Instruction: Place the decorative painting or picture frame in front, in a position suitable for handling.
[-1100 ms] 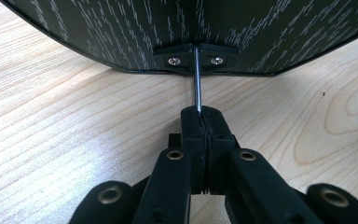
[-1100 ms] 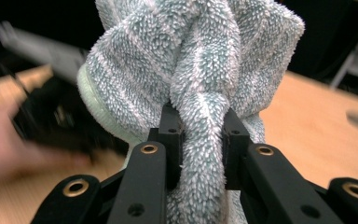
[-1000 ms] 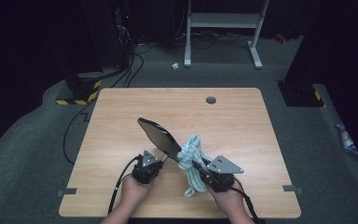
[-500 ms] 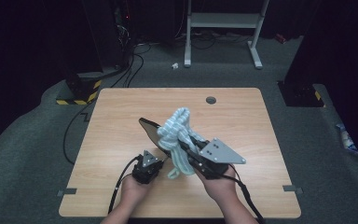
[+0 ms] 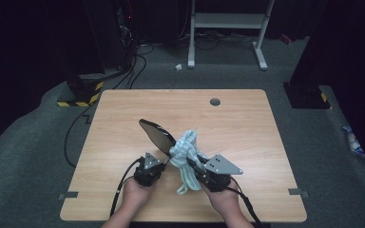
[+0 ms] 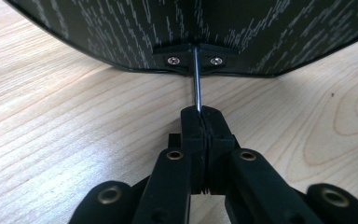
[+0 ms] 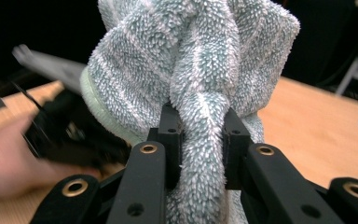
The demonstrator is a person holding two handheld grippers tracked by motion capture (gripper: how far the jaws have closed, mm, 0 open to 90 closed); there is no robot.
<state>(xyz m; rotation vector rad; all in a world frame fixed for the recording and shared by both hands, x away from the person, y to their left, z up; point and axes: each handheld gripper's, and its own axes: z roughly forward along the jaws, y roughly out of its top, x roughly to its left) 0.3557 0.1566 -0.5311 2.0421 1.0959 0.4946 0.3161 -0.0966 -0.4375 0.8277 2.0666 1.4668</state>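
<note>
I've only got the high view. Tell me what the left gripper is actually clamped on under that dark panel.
Observer: The left gripper is shut on a thin metal rod that runs up into a small black bracket on the dark panel.
Operator: Describe that bracket.
Observer: It is fixed with two small screws, one on either side of the rod.
Operator: Now report the right gripper's hold.
Observer: The right gripper pinches a bunched fold of the pale blue fluffy cloth, which bulges above the jaws.
</note>
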